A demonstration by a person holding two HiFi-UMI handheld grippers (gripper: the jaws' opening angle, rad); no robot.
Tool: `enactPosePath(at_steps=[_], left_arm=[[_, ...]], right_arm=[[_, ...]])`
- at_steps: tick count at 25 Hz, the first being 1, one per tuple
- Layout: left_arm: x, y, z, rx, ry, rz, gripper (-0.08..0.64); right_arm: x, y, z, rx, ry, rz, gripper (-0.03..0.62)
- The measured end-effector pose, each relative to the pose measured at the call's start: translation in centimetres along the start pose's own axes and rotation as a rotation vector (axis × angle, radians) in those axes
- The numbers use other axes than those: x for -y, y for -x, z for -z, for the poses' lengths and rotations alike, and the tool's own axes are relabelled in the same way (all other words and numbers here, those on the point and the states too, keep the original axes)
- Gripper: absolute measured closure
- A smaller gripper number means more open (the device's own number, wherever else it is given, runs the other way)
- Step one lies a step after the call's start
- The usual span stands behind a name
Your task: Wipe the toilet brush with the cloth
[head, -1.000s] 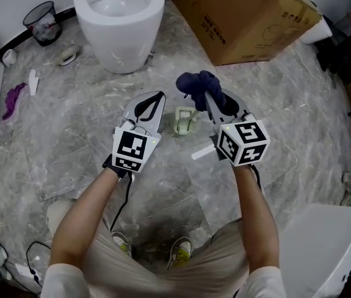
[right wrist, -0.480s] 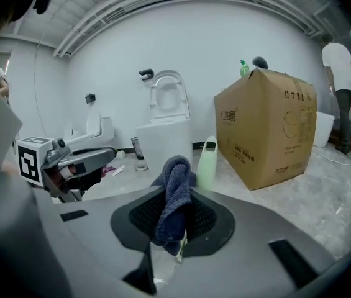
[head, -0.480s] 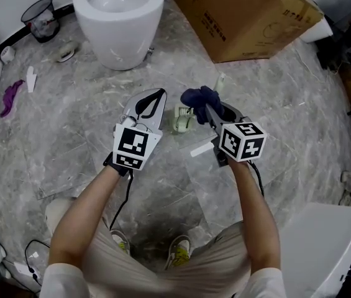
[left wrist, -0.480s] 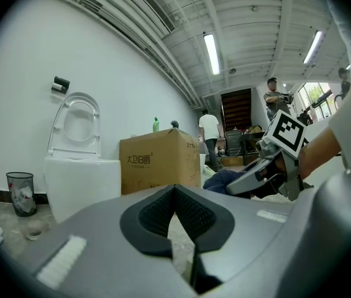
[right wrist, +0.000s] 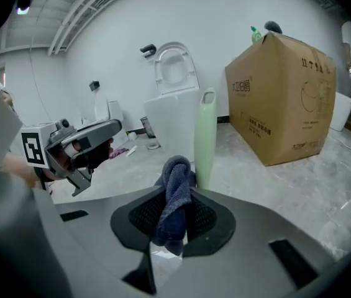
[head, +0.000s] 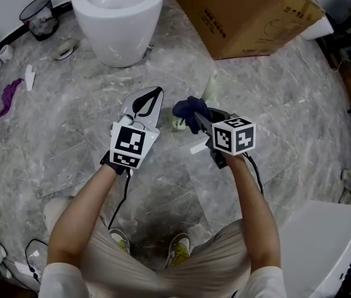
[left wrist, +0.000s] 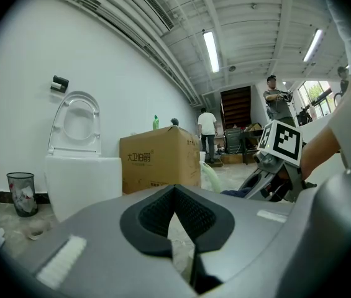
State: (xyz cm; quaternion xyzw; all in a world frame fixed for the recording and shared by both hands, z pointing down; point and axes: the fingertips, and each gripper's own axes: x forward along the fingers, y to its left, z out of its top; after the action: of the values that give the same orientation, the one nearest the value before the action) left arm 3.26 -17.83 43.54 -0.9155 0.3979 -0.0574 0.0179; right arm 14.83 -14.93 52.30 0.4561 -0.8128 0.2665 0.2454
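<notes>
left gripper (head: 148, 103): hung low over the marble floor (head: 69, 123), jaws closed tip to tip with nothing between them; pointed forward, roughly towards the toilet (head: 116, 23).
brush holder (head: 178, 123): pale green, stood on the floor between the two grippers, just right of the left gripper's tip and under the cloth's near edge.
cloth (right wrist: 173, 203): dark blue, bunched into a twisted roll, stuck up and forward out of the right gripper's pads; the tool for the wipe.
right gripper (head: 195, 114): clamped on the cloth, jaws kept slightly apart by its thickness; angled inward towards the left gripper.
toilet brush (right wrist: 205, 138): pale green handle stood upright, long axis vertical, looped top well above the cloth; bristle end not seen.
key relation: in the right gripper view, handle rose straight ahead of the cloth and a touch to its right, just beyond the jaw tips; could not tell whether cloth and handle touched.
nearer hand: right gripper clearly closer to the handle; left gripper lay off to the handle's left, free and apart from it.
likely need: a short push forward and slightly right to press cloth on handle, then strokes along the vertical axis; left gripper probably best placed to steady the handle, since an upright brush may tip.
</notes>
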Motion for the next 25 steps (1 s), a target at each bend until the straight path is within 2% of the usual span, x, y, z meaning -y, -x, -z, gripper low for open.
enactPosePath(at_steps=[3,7,11,13,15,21,25], left_arm=[[0.0,-0.1,0.1,-0.003,-0.001,0.002,0.558],[-0.2,-0.4,0.1,-0.003,0.008,0.000,0.558],[-0.3,-0.4,0.6,-0.012,0.001,0.010,0.558],[-0.3,-0.3,1.0,-0.020,-0.003,0.013,0.558],[-0.5,-0.3,1.3,-0.028,0.001,0.009,0.558],[-0.5,-0.5,1.5,-0.026,0.013,0.007,0.558],[-0.5,-0.5,1.3,-0.026,0.016,0.005,0.558]], right_arm=[[-0.4,0.2,-0.2,-0.005,0.011,-0.028,0.526],[-2.2,4.4,-6.7,0.183,0.125,-0.030,0.526],[-1.2,9.1,-10.8,0.352,0.170,0.037,0.526],[0.3,10.1,-10.7,0.384,0.126,0.049,0.525],[1.5,9.5,-9.7,0.379,0.043,0.024,0.525],[2.8,5.8,-6.5,0.360,-0.286,-0.177,0.525],[3.2,4.4,-4.7,0.327,-0.353,-0.205,0.525]])
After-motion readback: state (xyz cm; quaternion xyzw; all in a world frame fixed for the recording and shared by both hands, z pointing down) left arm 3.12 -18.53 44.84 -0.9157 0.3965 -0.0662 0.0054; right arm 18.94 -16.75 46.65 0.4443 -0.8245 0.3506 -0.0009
